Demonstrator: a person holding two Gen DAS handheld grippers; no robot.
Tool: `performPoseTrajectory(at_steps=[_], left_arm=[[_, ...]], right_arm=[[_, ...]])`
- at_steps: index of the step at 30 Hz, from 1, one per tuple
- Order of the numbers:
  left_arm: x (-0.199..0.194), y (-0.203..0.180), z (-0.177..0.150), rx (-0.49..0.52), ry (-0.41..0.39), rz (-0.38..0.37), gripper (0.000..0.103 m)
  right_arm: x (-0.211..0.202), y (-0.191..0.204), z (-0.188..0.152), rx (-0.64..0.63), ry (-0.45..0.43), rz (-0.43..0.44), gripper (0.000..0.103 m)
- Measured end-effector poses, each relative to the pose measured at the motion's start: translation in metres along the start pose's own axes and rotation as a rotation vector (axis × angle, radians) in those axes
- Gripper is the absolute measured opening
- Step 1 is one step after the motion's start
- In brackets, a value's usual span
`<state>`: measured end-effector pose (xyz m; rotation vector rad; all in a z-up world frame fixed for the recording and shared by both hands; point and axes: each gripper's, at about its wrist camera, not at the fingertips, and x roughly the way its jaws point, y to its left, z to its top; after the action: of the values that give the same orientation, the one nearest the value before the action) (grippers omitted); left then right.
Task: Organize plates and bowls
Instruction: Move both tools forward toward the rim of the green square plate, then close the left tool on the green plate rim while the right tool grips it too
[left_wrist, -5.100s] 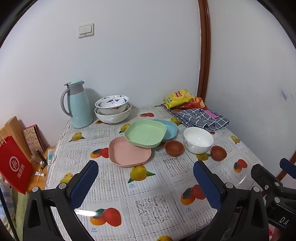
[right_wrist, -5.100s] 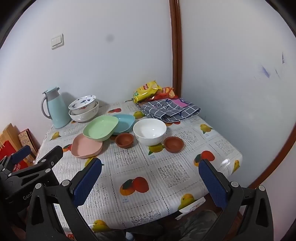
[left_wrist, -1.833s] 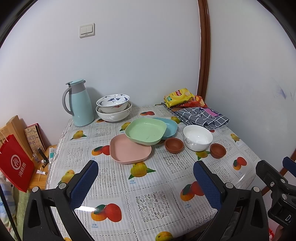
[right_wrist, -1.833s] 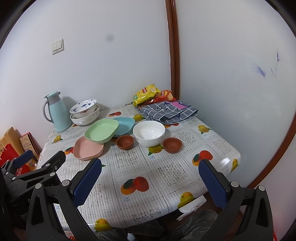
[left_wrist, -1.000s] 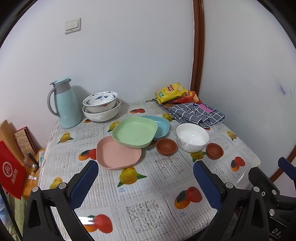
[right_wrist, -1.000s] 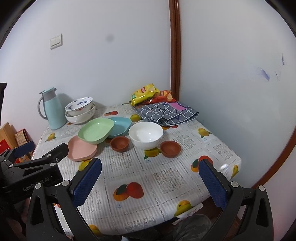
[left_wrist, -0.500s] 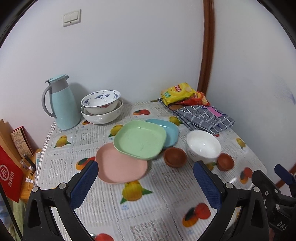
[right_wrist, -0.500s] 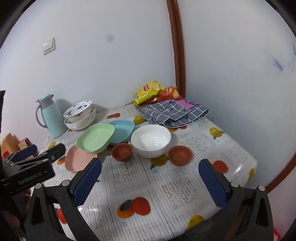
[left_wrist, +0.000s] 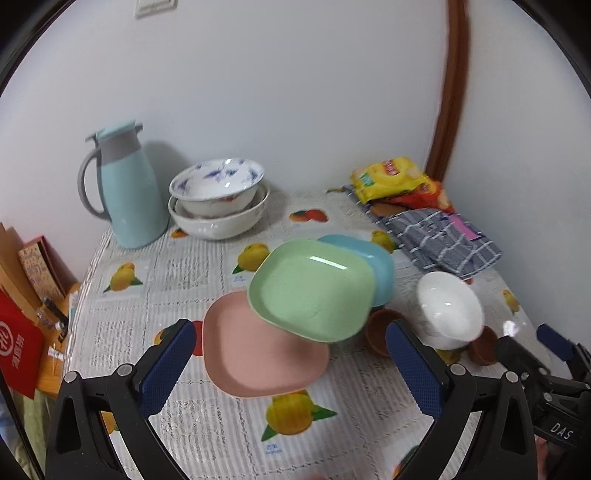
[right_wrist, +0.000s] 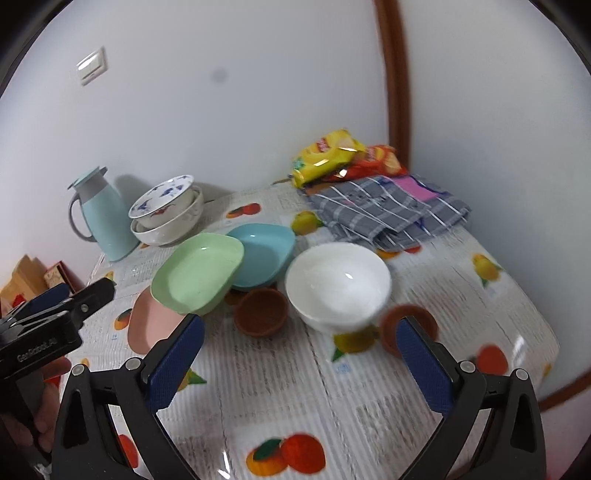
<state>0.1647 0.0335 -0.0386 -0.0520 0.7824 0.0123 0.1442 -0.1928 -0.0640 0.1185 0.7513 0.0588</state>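
Three square plates overlap at frame centre on the tabletop (left_wrist: 177, 266): pink plate (left_wrist: 258, 354), green plate (left_wrist: 312, 288), blue plate (left_wrist: 369, 258). Likely light, stiff plastic; grip a rim. White bowl (right_wrist: 338, 284), right of centre, looks fragile and slippery. Left tool (left_wrist: 291, 363) and right tool (right_wrist: 303, 358) are spread, empty.

Left tool (left_wrist: 288, 354) is held with jaws spread wide, nothing gripped. Right tool (right_wrist: 301, 341) likewise held wide apart and empty (both are raised above the surface). A hand (right_wrist: 46, 417) is seen gripping the left tool's body.
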Motion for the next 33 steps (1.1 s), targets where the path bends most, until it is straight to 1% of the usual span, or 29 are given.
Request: performPoseTrajectory(at_steps=[3,8,10,11,15,17,18,20,21,23,24,25,30,33], left_arm=[[0.018,0.013,0.002,-0.034,0.017,0.013,0.103],[0.046,0.031,0.012,-0.059,0.040,0.043,0.101],[0.056,0.037,0.016,-0.077,0.045,0.033,0.100],[0.063,0.040,0.019,-0.091,0.051,0.016,0.099],[0.089,0.045,0.026,-0.116,0.086,-0.024,0.091],[0.099,0.044,0.028,-0.114,0.096,-0.032,0.089],[0.105,0.044,0.029,-0.113,0.098,-0.034,0.086],[0.113,0.046,0.031,-0.122,0.099,-0.035,0.078],[0.119,0.047,0.032,-0.132,0.103,-0.035,0.076],[0.128,0.047,0.036,-0.143,0.108,-0.043,0.073],[0.134,0.047,0.039,-0.143,0.115,-0.047,0.071],[0.139,0.046,0.041,-0.141,0.119,-0.049,0.070],[0.168,0.042,0.043,-0.136,0.160,-0.074,0.055],[0.180,0.039,0.043,-0.127,0.177,-0.076,0.052]], right_arm=[[0.018,0.010,0.010,-0.032,0.009,-0.017,0.102],[0.051,0.022,0.023,-0.041,0.046,0.041,0.101],[0.066,0.029,0.028,-0.052,0.056,0.054,0.100],[0.071,0.032,0.031,-0.056,0.057,0.057,0.098],[0.095,0.042,0.039,-0.069,0.072,0.073,0.097],[0.105,0.047,0.043,-0.078,0.072,0.079,0.094],[0.110,0.049,0.045,-0.084,0.072,0.083,0.093],[0.121,0.053,0.049,-0.100,0.079,0.081,0.088],[0.126,0.054,0.050,-0.109,0.086,0.078,0.087],[0.137,0.057,0.051,-0.121,0.109,0.073,0.081],[0.142,0.058,0.050,-0.123,0.119,0.075,0.079],[0.147,0.058,0.049,-0.120,0.132,0.079,0.079],[0.165,0.061,0.041,-0.085,0.190,0.091,0.079],[0.169,0.069,0.037,-0.090,0.203,0.093,0.078]])
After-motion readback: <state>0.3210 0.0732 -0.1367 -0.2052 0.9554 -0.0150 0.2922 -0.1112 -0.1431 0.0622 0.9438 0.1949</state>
